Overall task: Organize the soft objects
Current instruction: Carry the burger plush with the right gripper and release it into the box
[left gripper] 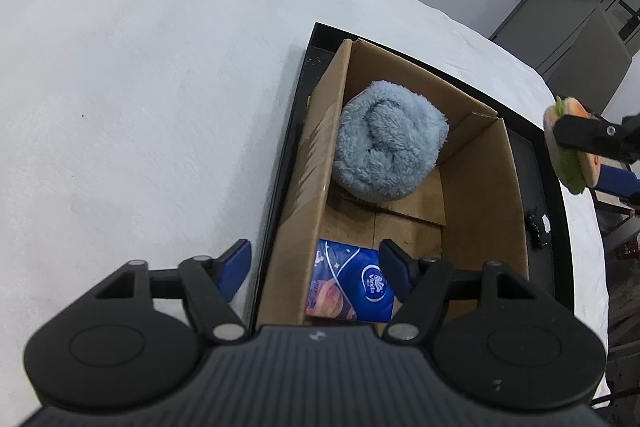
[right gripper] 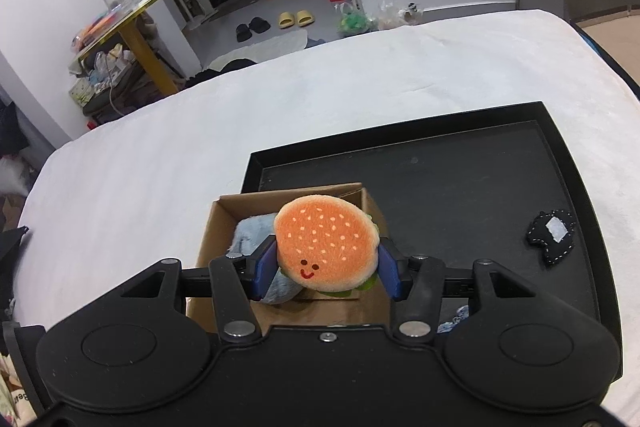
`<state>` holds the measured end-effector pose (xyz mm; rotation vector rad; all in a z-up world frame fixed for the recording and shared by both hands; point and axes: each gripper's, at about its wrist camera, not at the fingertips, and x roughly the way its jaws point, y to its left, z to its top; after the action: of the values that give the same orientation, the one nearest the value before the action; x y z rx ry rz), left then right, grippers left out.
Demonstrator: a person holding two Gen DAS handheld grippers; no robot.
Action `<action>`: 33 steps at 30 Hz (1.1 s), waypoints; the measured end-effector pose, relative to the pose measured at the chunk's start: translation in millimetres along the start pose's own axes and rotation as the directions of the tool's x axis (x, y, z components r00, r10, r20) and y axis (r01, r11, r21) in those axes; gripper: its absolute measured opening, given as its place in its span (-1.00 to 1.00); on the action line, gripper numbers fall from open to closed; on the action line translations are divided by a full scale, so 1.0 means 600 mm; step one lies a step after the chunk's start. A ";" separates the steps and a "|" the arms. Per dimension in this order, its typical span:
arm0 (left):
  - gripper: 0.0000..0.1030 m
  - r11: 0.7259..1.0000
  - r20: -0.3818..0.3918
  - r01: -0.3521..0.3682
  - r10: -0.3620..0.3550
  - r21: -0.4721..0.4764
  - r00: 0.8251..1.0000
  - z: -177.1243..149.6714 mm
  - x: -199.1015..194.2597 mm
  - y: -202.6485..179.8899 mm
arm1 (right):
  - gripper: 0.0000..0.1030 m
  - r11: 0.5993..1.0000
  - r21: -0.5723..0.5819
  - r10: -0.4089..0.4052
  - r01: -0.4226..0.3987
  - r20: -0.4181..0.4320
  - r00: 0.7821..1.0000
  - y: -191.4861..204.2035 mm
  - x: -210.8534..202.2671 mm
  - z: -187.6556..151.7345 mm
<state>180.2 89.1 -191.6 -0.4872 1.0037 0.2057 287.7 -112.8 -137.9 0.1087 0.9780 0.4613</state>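
Note:
A brown cardboard box [left gripper: 480,183] stands in a black tray [left gripper: 296,131] on a white cloth. Inside lie a rolled light-blue fluffy towel [left gripper: 390,139] and a blue tissue pack [left gripper: 352,287]. My left gripper [left gripper: 316,271] is open and empty, straddling the box's near-left wall above the tissue pack. My right gripper [right gripper: 326,265] is shut on a plush hamburger [right gripper: 326,247] with a smiling face, held above the box [right gripper: 216,227]; the towel [right gripper: 250,237] shows beneath. In the left wrist view the hamburger [left gripper: 570,167] appears at the right edge, beyond the box.
A small black fabric piece with white stitching [right gripper: 552,235] lies in the tray [right gripper: 440,179] right of the box; it also shows in the left wrist view [left gripper: 538,227]. A bluish fabric bit [right gripper: 456,319] peeks out by the right gripper. White cloth [left gripper: 140,87] covers the table around the tray.

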 end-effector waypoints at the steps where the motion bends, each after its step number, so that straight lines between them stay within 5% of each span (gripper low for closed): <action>1: 0.22 1.000 0.000 0.005 -0.005 0.002 1.000 0.000 0.000 0.001 | 0.00 1.000 -0.003 0.005 -0.005 -0.001 1.000 0.005 -0.001 -0.001; 9: -0.54 1.000 -0.021 0.011 -0.011 0.000 1.000 -0.009 0.007 0.005 | 0.03 0.999 -0.028 0.033 -0.033 -0.034 0.999 0.042 0.006 -0.014; 14: -0.55 1.000 -0.026 0.026 -0.027 -0.016 0.999 -0.013 0.009 0.010 | 0.13 0.996 -0.033 0.076 -0.079 -0.071 0.995 0.063 0.012 -0.024; 16: -0.55 1.000 -0.024 0.027 -0.027 -0.014 0.999 -0.013 0.010 0.009 | 0.44 0.994 -0.051 0.091 -0.096 -0.086 0.992 0.071 0.016 -0.027; 33: -0.54 0.999 -0.033 0.042 -0.042 -0.017 0.999 -0.006 0.010 0.019 | 0.46 0.999 -0.029 0.038 -0.040 -0.078 0.996 0.053 -0.026 -0.034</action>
<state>176.2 97.3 -201.4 -0.5275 1.0243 0.1689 253.5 -92.9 -128.0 0.0832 1.0456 0.5192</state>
